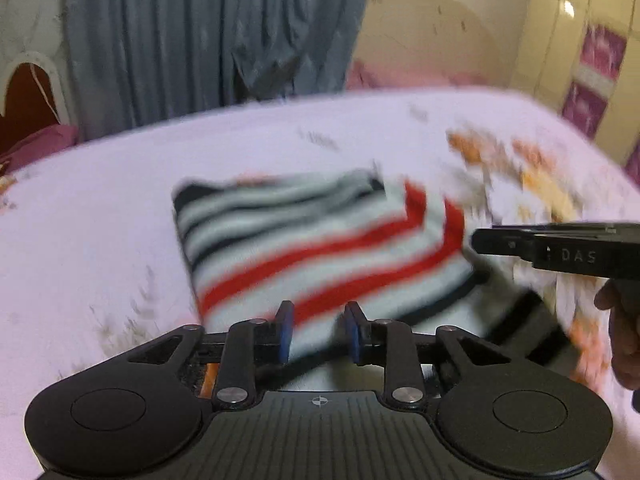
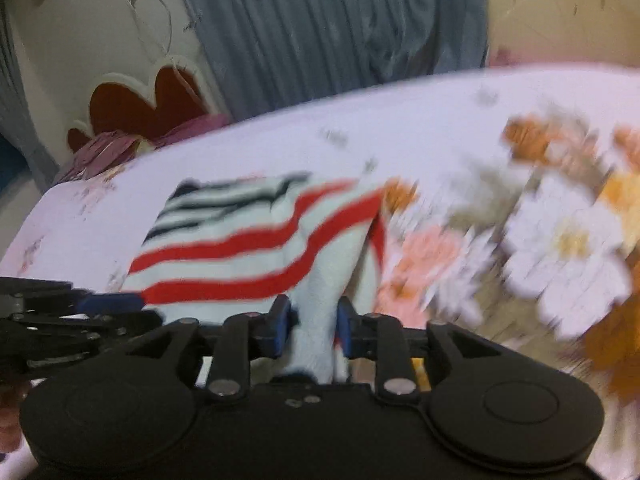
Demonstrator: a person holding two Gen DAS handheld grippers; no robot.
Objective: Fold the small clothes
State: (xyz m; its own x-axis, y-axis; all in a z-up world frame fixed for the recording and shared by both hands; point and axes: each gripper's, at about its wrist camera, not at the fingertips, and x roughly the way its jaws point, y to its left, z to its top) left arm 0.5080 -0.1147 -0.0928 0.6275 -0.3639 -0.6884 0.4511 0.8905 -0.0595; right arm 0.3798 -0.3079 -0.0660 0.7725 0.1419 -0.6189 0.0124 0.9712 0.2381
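A small garment (image 1: 320, 240) with white, red and black stripes lies folded on the pale pink bedsheet (image 1: 100, 200), its near part lifted. My left gripper (image 1: 319, 330) is at the garment's near edge, with cloth pinched between its blue pads. My right gripper (image 2: 314, 324) is shut on a bunched white fold of the same garment (image 2: 248, 248). In the left wrist view the right gripper (image 1: 480, 242) comes in side-on at the garment's right edge. In the right wrist view the left gripper (image 2: 116, 304) meets the garment's near left corner. Both views are motion-blurred.
The sheet (image 2: 420, 120) carries a large orange and white flower print (image 2: 560, 248) on the right. A grey-blue curtain (image 1: 200, 32) hangs behind the bed, beside a red heart-shaped headboard (image 2: 152, 104) and purple pillows (image 2: 108, 148). A person's hand (image 1: 624, 320) holds the right gripper.
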